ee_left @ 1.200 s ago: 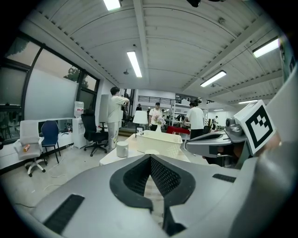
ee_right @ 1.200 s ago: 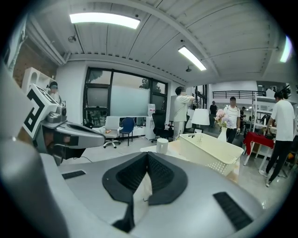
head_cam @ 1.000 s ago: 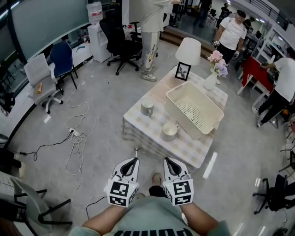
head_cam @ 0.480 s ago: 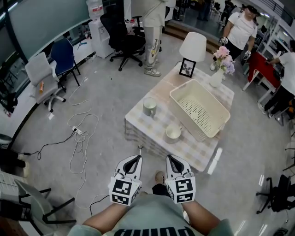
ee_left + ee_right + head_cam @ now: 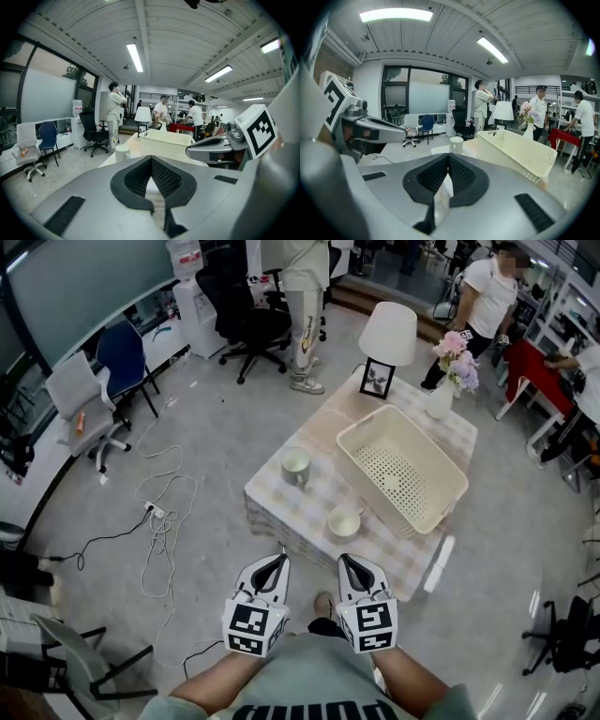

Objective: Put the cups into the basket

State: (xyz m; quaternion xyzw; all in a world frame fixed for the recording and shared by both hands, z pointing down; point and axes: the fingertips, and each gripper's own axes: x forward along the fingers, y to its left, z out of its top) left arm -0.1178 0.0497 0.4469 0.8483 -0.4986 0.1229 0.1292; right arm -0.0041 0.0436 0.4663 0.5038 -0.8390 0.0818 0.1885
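Note:
Two pale cups stand on the checked tablecloth in the head view, a taller one (image 5: 295, 466) at the left and a lower one (image 5: 344, 521) near the front edge. To their right lies the cream perforated basket (image 5: 403, 470), with nothing in it. My left gripper (image 5: 277, 562) and right gripper (image 5: 346, 562) hang side by side just short of the table's near edge, both shut and holding nothing. The left gripper view shows the taller cup (image 5: 123, 152) and the basket (image 5: 171, 139) beyond its shut jaws. The right gripper view shows the same cup (image 5: 456, 144) and the basket (image 5: 518, 150).
At the table's far end stand a white lamp (image 5: 388, 334), a photo frame (image 5: 377, 379) and a vase of flowers (image 5: 444, 381). A person (image 5: 305, 306) stands beyond the table and others at the back right. Office chairs (image 5: 239, 320) and floor cables (image 5: 159, 521) lie to the left.
Both grippers have moved forward together, and the table with the cups and basket now lies closer to their tips. Both stay shut.

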